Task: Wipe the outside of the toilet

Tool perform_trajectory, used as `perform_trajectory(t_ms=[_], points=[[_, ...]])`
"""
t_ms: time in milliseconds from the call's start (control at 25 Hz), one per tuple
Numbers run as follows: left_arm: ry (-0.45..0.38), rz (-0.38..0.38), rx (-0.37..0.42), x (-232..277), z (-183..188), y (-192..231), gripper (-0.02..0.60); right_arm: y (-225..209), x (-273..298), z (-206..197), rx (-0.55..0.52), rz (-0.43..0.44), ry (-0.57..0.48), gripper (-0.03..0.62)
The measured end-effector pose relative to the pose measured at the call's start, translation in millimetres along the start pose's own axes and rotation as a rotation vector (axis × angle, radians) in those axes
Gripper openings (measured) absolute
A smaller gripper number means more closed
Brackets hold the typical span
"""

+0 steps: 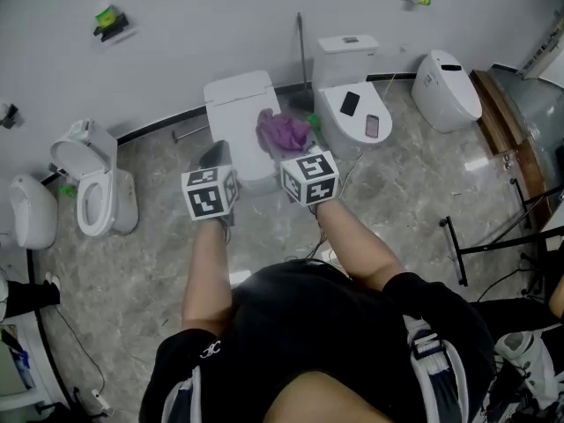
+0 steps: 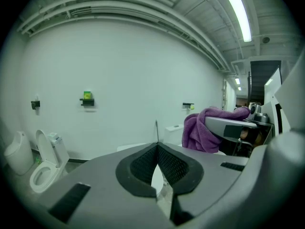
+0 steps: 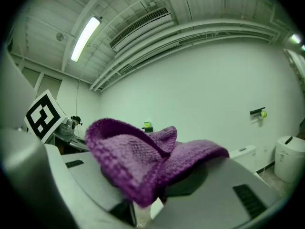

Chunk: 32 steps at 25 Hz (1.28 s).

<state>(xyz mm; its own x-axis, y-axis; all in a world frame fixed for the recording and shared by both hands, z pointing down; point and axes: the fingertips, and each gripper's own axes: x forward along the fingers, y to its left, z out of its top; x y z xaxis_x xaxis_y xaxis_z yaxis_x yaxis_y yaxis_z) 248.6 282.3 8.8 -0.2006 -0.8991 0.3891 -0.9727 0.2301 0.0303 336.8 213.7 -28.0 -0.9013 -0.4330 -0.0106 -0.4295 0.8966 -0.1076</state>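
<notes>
The purple cloth [image 3: 143,161] is a coarse, matt knit. The toilet [image 1: 236,104] looks like smooth, glossy ceramic, and the floor [image 1: 150,263] is polished and veined, possibly stone tile. The left tool [image 2: 157,147] is matt grey plastic with black cross-hatched pads [image 2: 143,166].

Fixture-testing hall; several toilets [image 1: 242,117] along bare wall [image 1: 220,16].

Bright ceiling tube light [image 2: 239,14]; gripper views fisheye-warped, dark-cornered, near parts blurred.

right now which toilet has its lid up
The second toilet from the left, lid tipped up and bowl exposed; all the others are shut.
</notes>
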Motion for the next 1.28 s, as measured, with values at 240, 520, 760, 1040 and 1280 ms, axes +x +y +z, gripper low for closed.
perform_trajectory(t_ms=[240,520,760,1040,1280], points=[[0.026,0.025,-0.016,25,1,-10,0.009,-34,10,-1,0.015,0.041,0.014,0.135],[0.009,0.072,0.046,33,13,-6,0.009,-38,15,-6,0.045,0.092,0.007,0.135],[0.01,0.071,0.021,51,13,3,0.009,-45,37,-8,0.025,0.095,0.015,0.135],[-0.008,0.084,0.008,79,25,45,0.009,-46,91,-13,0.034,0.116,0.005,0.135],[-0.002,0.069,-0.022,130,33,97,0.009,-48,159,-12,0.033,0.121,-0.031,0.135]])
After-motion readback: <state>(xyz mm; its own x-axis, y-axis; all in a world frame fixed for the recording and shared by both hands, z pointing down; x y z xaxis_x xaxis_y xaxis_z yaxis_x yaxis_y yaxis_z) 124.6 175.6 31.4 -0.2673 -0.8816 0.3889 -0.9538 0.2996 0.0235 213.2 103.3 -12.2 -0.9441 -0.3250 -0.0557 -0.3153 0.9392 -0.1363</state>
